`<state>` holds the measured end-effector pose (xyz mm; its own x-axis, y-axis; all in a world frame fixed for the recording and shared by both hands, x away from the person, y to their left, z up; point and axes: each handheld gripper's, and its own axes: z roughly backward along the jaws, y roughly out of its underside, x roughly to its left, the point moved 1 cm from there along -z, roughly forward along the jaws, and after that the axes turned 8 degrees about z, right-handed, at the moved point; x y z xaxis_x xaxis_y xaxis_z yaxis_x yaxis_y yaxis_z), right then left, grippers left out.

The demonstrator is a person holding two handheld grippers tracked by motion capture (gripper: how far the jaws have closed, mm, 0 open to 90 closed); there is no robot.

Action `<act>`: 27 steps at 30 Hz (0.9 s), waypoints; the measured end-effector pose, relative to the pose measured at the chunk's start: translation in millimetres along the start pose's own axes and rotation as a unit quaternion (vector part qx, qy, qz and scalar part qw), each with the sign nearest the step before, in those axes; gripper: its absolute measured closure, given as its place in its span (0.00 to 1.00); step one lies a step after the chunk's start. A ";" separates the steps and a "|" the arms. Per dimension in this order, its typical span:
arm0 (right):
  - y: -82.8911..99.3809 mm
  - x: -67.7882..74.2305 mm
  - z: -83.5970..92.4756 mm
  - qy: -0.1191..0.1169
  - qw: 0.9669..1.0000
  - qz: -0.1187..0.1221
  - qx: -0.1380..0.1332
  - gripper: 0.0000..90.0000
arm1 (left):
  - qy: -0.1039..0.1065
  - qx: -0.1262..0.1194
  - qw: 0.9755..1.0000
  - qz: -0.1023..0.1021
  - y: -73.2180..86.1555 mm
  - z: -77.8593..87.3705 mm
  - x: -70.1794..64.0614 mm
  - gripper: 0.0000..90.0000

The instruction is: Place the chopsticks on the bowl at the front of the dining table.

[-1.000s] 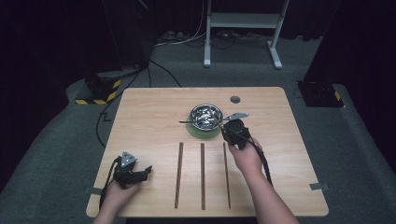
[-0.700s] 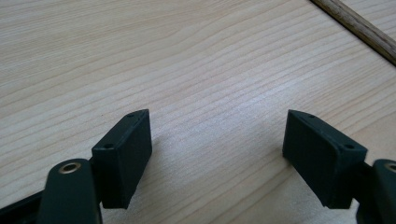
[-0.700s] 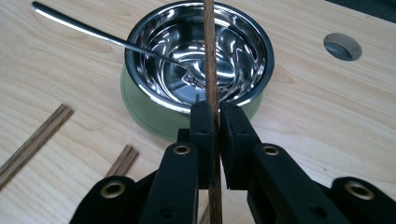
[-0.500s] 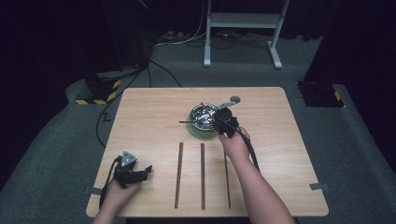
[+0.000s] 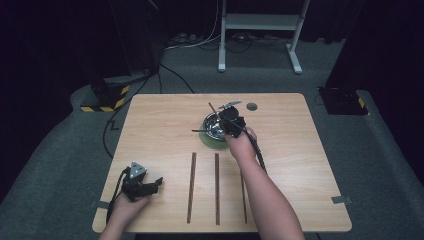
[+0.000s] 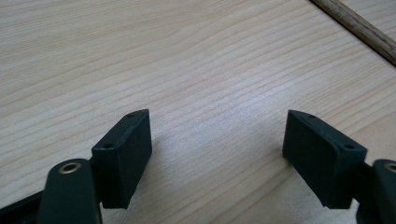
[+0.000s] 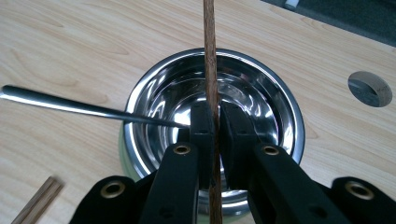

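The worktop is pale wood with rounded corners, set on grey carpet in a dark room. Its left half and right third lie bare, giving open room there. A steel bowl on a green mat sits just behind the centre, with a thin metal rod resting across its rim. Near the front edge lie three dark wooden sticks, parallel and well apart. A small round hole sits near the back edge. The right hand-held gripper is over the bowl, clamped on a fourth stick that points up and away. The left hand-held gripper rests near the front left corner, jaws wide and holding nothing. Beyond the back edge stand a white frame and floor cables.
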<state>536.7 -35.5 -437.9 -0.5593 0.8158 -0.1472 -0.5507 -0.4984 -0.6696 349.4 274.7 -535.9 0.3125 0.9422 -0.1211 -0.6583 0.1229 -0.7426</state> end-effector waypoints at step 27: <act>-3.5 17.7 -32.7 -0.004 1.000 0.006 0.025 0.93 | 0.000 0.001 1.000 -0.001 0.0 0.1 0.2 0.27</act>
<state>549.1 -9.8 -462.0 -0.5705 0.8075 -0.1496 -0.5739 -0.5223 -0.6307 349.4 275.0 -535.8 0.3145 0.9416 -0.1201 -0.6584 0.1252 -0.7422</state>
